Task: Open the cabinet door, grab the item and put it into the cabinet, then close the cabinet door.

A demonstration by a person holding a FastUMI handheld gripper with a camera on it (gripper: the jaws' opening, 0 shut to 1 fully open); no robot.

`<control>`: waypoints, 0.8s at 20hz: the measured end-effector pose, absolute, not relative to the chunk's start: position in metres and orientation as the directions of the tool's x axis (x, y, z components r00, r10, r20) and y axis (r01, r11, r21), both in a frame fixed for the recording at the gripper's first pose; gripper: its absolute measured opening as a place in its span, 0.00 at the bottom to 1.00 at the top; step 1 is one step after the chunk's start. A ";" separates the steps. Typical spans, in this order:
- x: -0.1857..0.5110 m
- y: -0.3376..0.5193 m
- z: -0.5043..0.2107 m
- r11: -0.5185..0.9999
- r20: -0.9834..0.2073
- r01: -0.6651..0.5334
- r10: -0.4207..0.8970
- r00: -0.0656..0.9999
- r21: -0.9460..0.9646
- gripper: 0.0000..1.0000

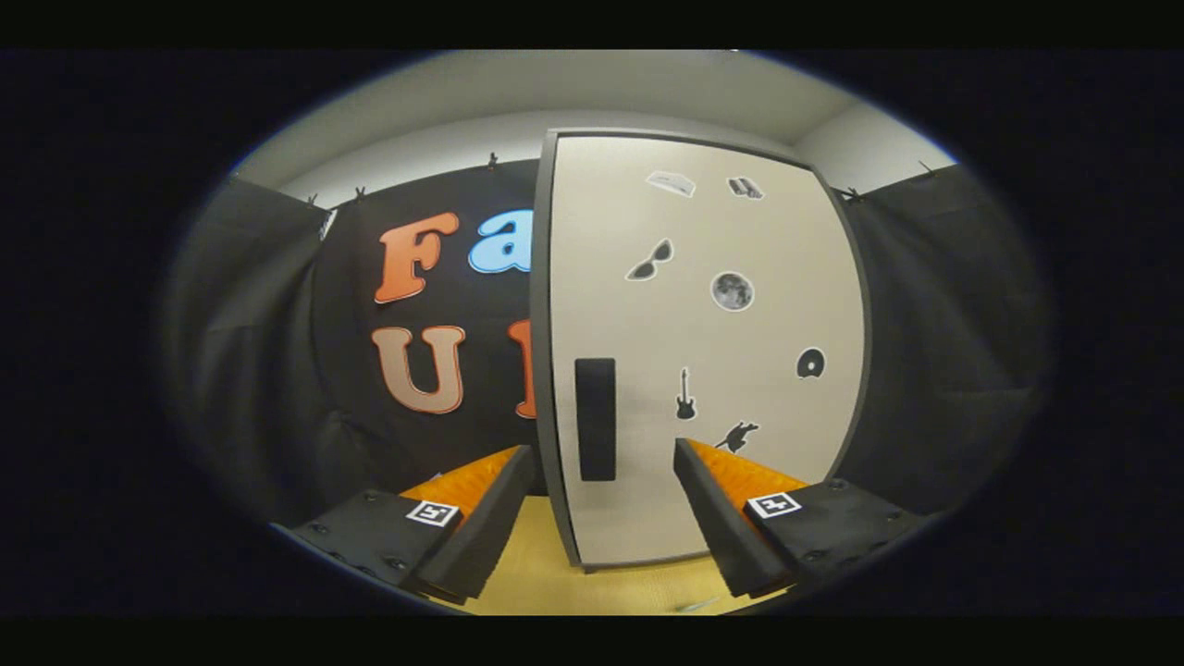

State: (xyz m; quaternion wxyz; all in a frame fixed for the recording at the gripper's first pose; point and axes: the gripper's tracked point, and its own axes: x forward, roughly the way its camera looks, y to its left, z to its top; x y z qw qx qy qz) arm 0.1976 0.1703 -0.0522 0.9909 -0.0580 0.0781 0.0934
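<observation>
Cabinet door (703, 351) is seen shut just ahead of the spread, empty gripper (606, 462), its dark handle (595, 419) framed between the fingers, so a skewed closing could let one finger slip off the handle's edge.

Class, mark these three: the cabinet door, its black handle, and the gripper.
cabinet door (740, 370), gripper view, bare middle of the panel.
black handle (595, 419), gripper view, middle of the handle.
gripper (603, 462), gripper view, midway between fingertips, open.
</observation>
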 end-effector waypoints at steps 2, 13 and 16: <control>0.219 0.175 -0.061 0.978 -0.191 -0.188 0.168 0.967 -0.092 0.97; 0.274 0.179 -0.081 0.976 -0.259 -0.208 0.183 0.948 -0.070 0.52; 0.274 0.180 -0.083 0.972 -0.277 -0.227 0.201 0.940 -0.065 0.41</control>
